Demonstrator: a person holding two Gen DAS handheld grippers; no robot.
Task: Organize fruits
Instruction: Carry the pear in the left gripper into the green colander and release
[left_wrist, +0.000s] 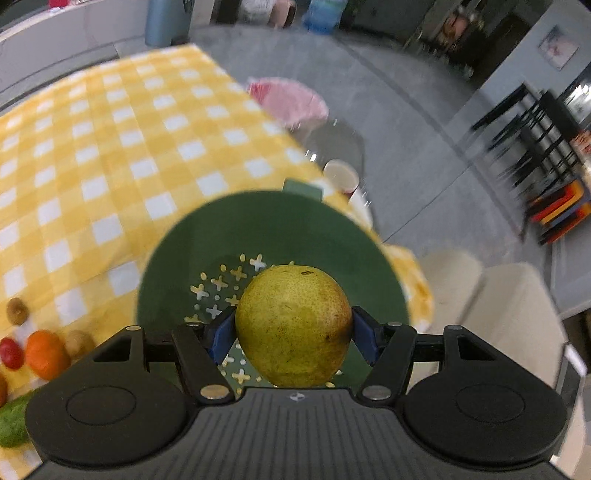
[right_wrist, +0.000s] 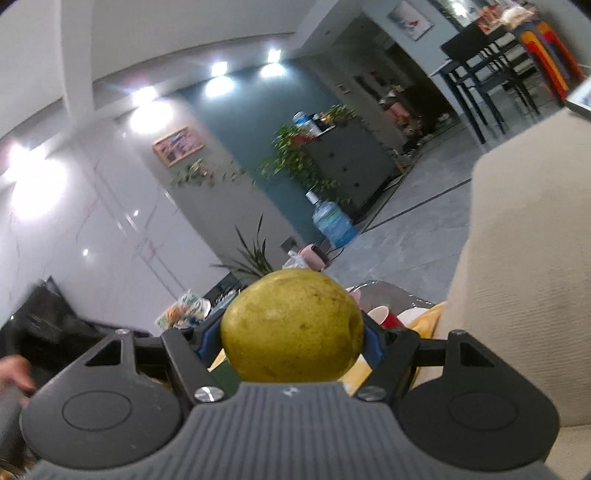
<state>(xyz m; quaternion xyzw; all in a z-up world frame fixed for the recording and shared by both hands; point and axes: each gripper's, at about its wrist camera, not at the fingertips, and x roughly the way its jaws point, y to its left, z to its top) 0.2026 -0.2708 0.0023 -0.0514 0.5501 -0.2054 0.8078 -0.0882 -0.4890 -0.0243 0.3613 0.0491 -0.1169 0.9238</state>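
My left gripper (left_wrist: 293, 330) is shut on a yellow-green pear (left_wrist: 293, 325), its blue pads pressing both sides. The pear hangs above a green colander bowl (left_wrist: 258, 229) with cross-shaped holes, which stands on the yellow checked tablecloth (left_wrist: 110, 147). My right gripper (right_wrist: 291, 339) is shut on a second yellow-green pear (right_wrist: 291, 326) and points almost level into the room, so the table is nearly out of its view. An orange (left_wrist: 46, 354), a red fruit (left_wrist: 11, 353), brown kiwis (left_wrist: 16, 311) and a green cucumber (left_wrist: 13, 421) lie at the cloth's left edge.
A red paper cup (left_wrist: 341, 175) and a pink bag (left_wrist: 288, 98) sit past the bowl on a glass table. A beige sofa (right_wrist: 517, 277) rises on the right. A person's hand (right_wrist: 14, 373) shows at the left. Black dining chairs (left_wrist: 535, 140) stand far right.
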